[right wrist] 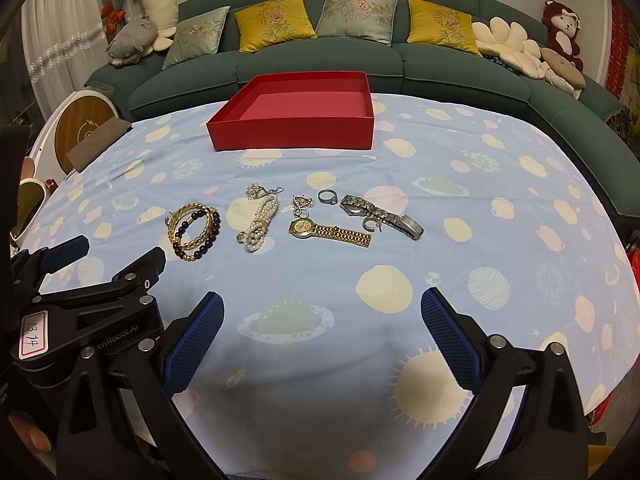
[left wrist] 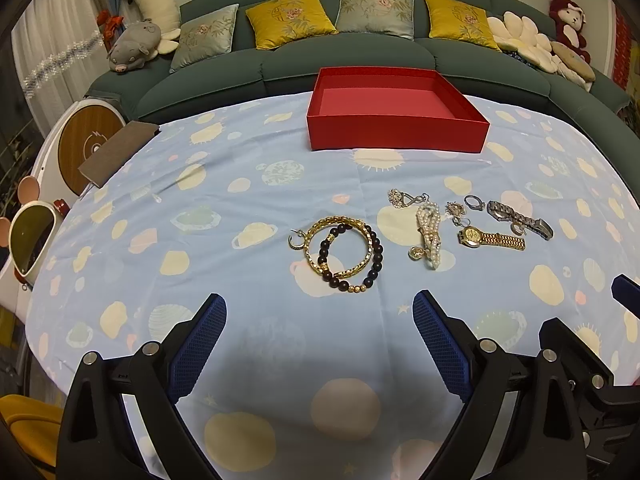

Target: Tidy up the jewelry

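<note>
1. Blue ribbed pads on black fingers fill the bottom of each wrist view: the left gripper (left wrist: 320, 334) and the right gripper (right wrist: 322, 332) both stand spread wide with nothing between their jaws, above bare cloth near the table's front edge.
2. Seen from the right wrist view, the left gripper (right wrist: 104, 256) sits just beside the right one, and its body carries a white sticker (right wrist: 34, 334) with "13.14" handwritten on it and part of a printed word, "enRobot.AI".
3. Covering the table is a light blue tablecloth (left wrist: 224, 208) printed with pale planets, suns and stars.
4. Jewelry lies in a loose row across the middle of the cloth: a gold bangle (left wrist: 340, 246) overlapped by a dark bead bracelet (left wrist: 370, 264) with a small hoop earring (left wrist: 295, 240) touching its left side, then a pearl strand (left wrist: 429, 236), a gold watch (left wrist: 490, 238), a silver watch (left wrist: 520, 218), a ring (left wrist: 472, 202) and some small brooch-like pieces (left wrist: 404, 198) too fine to tell apart.
5. A shallow red box (left wrist: 396, 110) sits open and unfilled at the far side of the table, well apart from the jewelry.
6. Behind the table runs a dark green sofa (left wrist: 344, 64) with yellow and grey embroidered cushions and plush toys (left wrist: 134, 46) at both ends.
7. White curtains (left wrist: 52, 60) hang at the far left.
</note>
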Demonstrator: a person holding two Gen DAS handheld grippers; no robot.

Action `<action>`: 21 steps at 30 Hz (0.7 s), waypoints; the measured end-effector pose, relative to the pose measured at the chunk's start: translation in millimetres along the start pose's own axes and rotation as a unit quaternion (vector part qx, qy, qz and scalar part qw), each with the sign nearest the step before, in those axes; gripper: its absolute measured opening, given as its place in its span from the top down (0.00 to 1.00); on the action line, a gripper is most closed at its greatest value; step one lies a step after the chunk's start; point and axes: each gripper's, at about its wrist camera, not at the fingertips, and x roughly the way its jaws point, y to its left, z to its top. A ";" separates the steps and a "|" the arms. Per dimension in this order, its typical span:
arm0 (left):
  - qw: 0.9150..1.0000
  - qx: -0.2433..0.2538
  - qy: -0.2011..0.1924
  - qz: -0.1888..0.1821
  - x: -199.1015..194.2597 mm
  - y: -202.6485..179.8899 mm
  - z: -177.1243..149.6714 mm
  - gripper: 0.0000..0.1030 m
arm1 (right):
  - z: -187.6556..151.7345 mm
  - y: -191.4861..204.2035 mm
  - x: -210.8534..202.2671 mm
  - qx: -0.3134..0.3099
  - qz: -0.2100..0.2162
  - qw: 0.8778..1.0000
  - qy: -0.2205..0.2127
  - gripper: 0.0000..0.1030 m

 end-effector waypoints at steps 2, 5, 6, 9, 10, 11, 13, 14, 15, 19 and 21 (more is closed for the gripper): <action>1.000 0.000 0.000 0.000 -0.2 -0.2 -0.3 0.11 | 0.1 -0.1 0.0 0.000 0.000 1.000 0.000 0.06; 1.000 0.000 0.001 0.000 -0.2 -0.1 -0.5 0.11 | 0.0 0.2 0.0 0.000 -0.001 1.000 0.000 0.06; 1.000 0.000 0.000 0.000 -0.2 -0.2 -0.3 0.11 | 0.2 -0.4 -0.1 0.000 0.000 1.000 0.000 0.06; 1.000 0.000 0.000 0.000 -0.2 -0.3 -0.2 0.11 | 0.2 -0.4 -0.1 0.000 0.000 1.000 0.000 0.06; 1.000 0.000 0.000 0.000 -0.1 -0.2 -0.2 0.11 | 0.1 -0.2 0.0 0.000 0.000 1.000 0.000 0.06; 1.000 0.000 0.001 0.000 -0.1 -0.1 -0.4 0.11 | 0.2 -0.4 -0.1 0.000 0.000 1.000 0.000 0.06; 1.000 0.000 0.001 0.000 0.1 -0.6 -0.1 0.11 | 0.2 -0.4 0.0 0.000 0.000 1.000 0.000 0.06; 1.000 0.000 0.003 -0.001 0.7 -0.6 -0.3 0.11 | 0.1 -0.2 0.2 0.000 0.001 1.000 0.001 0.06; 1.000 0.000 0.007 -0.003 1.7 -0.6 -0.3 0.11 | 0.0 -0.3 0.3 0.000 0.002 1.000 0.001 0.06; 1.000 -0.007 0.020 -0.019 5.6 1.5 1.3 0.11 | -0.1 0.2 3.2 -0.009 0.001 1.000 -0.004 0.06; 1.000 -0.014 0.019 -0.021 5.4 5.0 4.2 0.11 | 2.0 -3.2 5.9 -0.013 -0.002 1.000 -0.009 0.07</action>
